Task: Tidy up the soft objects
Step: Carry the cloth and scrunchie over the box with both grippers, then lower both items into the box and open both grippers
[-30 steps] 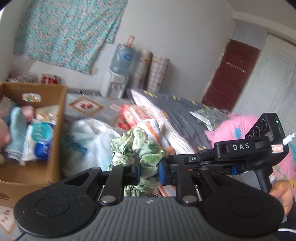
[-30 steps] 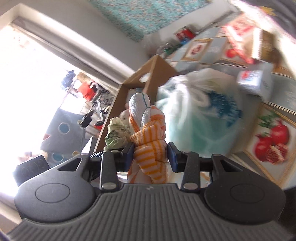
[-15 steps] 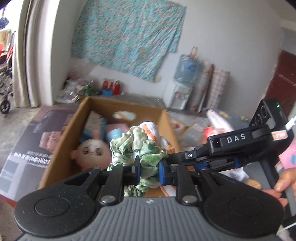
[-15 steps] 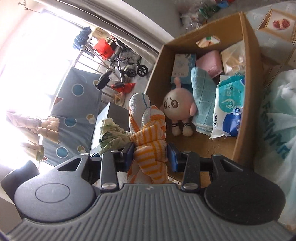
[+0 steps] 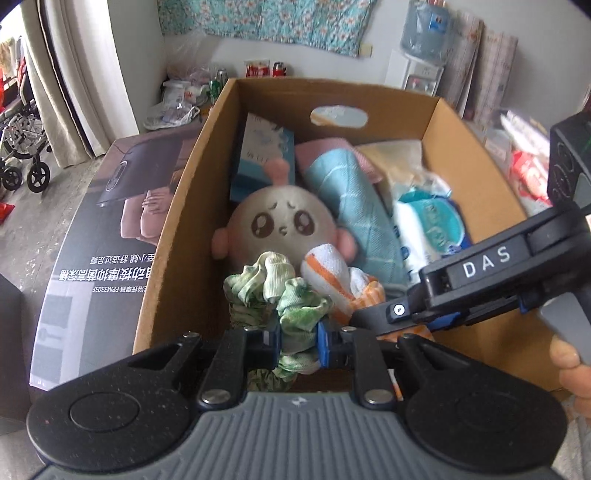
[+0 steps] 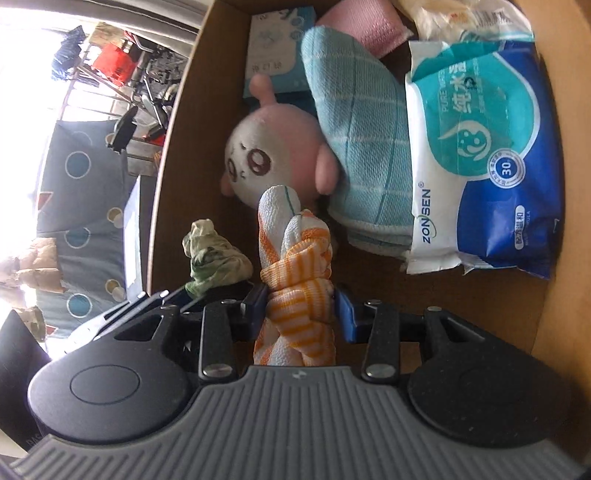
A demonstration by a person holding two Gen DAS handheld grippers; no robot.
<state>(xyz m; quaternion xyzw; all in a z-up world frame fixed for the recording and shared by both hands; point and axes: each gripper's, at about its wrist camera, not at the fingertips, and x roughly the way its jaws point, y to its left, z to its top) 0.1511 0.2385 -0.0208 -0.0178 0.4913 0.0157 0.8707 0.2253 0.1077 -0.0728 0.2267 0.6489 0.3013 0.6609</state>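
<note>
We hold a green tie-dye scrunchie (image 5: 280, 295) in the left gripper (image 5: 297, 341); the jaws are clamped on its lower fold, and the ruffled loop stands up ahead of the fingers. We hold an orange-striped cloth bundle (image 6: 295, 280) in the right gripper (image 6: 300, 308); the pads press its knotted middle. Its long axis runs along the fingers, and the white rounded ends point forward toward the plush. Both items hang over the near end of the open cardboard box (image 5: 207, 155), side by side, with the scrunchie to the left of the bundle.

Contents of the box, near to far:
- a round pink-eared plush toy (image 5: 282, 225), face up, directly ahead of both items;
- a folded teal checked cloth (image 6: 364, 147), lying lengthwise against the right side of the plush;
- a blue-and-white wipes pack (image 6: 476, 155) to the right of the cloth;
- a small blue carton (image 5: 264, 155), a pink cloth (image 6: 365, 26) and a crinkled clear bag (image 5: 397, 158) at the far end.

The plush occupies the floor space nearest the grippers. A printed flat carton (image 5: 107, 229) lies outside the left wall.

Compared with one second ago, both grippers now point down into the box; earlier the left view faced a bed and wall, and the box stood off to the side. The grips are unchanged.
</note>
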